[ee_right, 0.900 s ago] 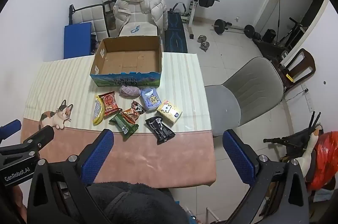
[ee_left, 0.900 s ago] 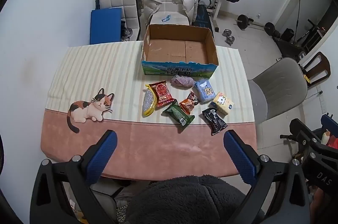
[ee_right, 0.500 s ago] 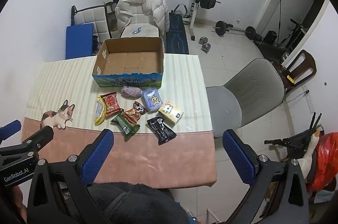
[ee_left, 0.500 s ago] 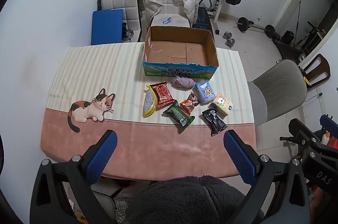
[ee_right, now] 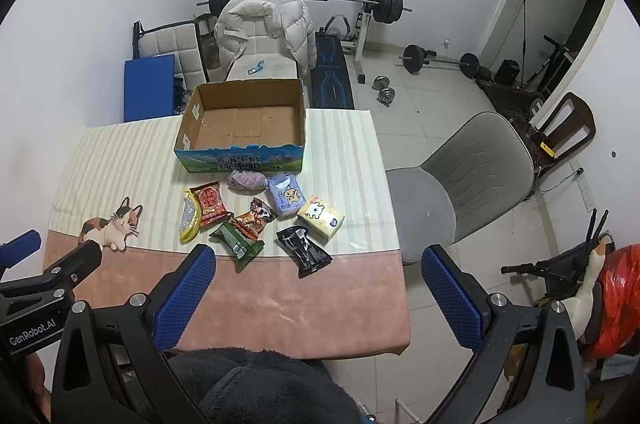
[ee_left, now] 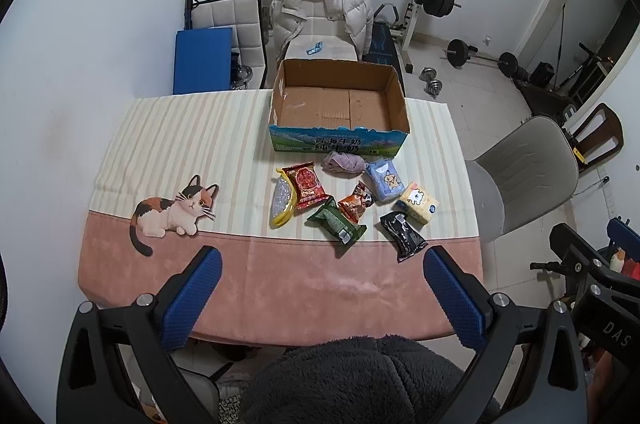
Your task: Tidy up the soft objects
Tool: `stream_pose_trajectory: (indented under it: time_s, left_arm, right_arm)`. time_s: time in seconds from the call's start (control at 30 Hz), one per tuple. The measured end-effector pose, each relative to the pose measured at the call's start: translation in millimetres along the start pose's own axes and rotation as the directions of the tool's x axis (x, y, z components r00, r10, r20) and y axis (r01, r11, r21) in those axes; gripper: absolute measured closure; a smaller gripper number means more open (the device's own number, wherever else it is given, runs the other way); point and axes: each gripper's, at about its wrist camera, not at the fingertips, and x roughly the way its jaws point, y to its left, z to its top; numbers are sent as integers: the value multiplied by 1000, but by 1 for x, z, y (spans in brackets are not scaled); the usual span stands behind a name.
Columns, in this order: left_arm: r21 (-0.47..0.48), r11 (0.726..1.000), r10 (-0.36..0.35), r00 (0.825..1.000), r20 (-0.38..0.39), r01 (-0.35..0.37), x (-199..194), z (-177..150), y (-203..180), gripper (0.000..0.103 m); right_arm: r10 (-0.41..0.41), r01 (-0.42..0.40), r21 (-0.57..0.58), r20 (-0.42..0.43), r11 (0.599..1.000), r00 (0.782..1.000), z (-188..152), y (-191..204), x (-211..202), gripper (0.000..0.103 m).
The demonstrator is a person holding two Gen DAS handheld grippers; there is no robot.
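Both views have drifted slightly; nothing on the surface point(ee_left: 280, 280) moved. Left view: left claw point(ee_left: 322, 284) gapes empty, packets point(ee_left: 336, 220) clustered at twelve o'clock before the bare box point(ee_left: 340, 139). Right view: right claw point(ee_right: 314, 282) equally wide; first pickup, probably the black packet point(ee_right: 304, 250), awaits.

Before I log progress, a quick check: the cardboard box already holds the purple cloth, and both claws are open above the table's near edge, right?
Not quite. The cardboard box is empty; the purple cloth lies on the table just in front of it, as the left wrist view shows. Both claws, left and right, are open.
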Motion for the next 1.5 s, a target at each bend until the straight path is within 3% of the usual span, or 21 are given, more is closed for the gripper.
stream_pose_trajectory:
  time_s: [1.5]
  left_arm:
    - [4,1000,1,1000,23,-1,-8,-1,2,0]
  right_arm:
    - [32,-32,-3,29,999,999,-3,-6,-4,0]
